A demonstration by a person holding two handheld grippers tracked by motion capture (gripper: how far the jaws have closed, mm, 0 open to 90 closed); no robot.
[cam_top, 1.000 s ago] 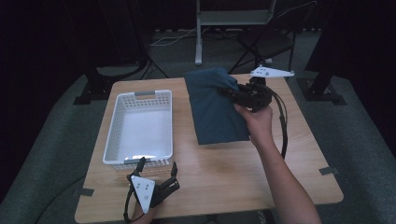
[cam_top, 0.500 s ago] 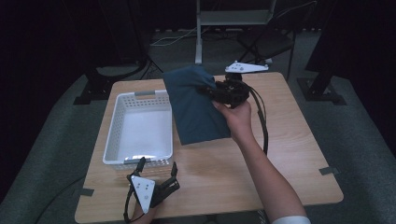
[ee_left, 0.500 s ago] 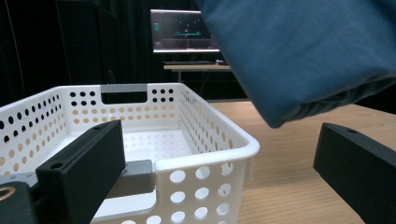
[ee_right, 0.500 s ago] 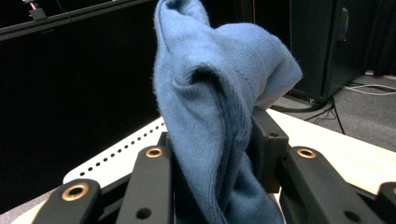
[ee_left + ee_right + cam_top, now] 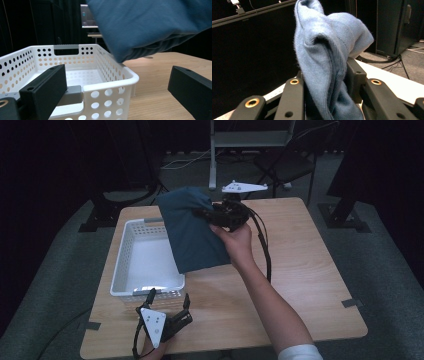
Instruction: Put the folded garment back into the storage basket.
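High view: a wooden table [image 5: 300, 270] carries a white perforated basket [image 5: 125, 265] on its left half.
Cloth: a folded dark blue cloth [image 5: 192, 235] hangs in the air, its lower part over the basket's right rim and the table beside it.
Right hand-held gripper: the right hand-held gripper [image 5: 210, 213] is clamped on the cloth's upper edge, with the person's hand [image 5: 235, 240] under it.
Right gripper view: bunched blue fabric [image 5: 329, 75] is pinched between the two black jaws.
Left hand-held gripper: the left hand-held gripper [image 5: 167, 300] sits at the table's near edge, just in front of the basket, jaws spread wide with nothing between them.
Left gripper view: the basket's near corner [image 5: 112, 82] lies between the jaws, with the cloth [image 5: 155, 25] hanging above it.
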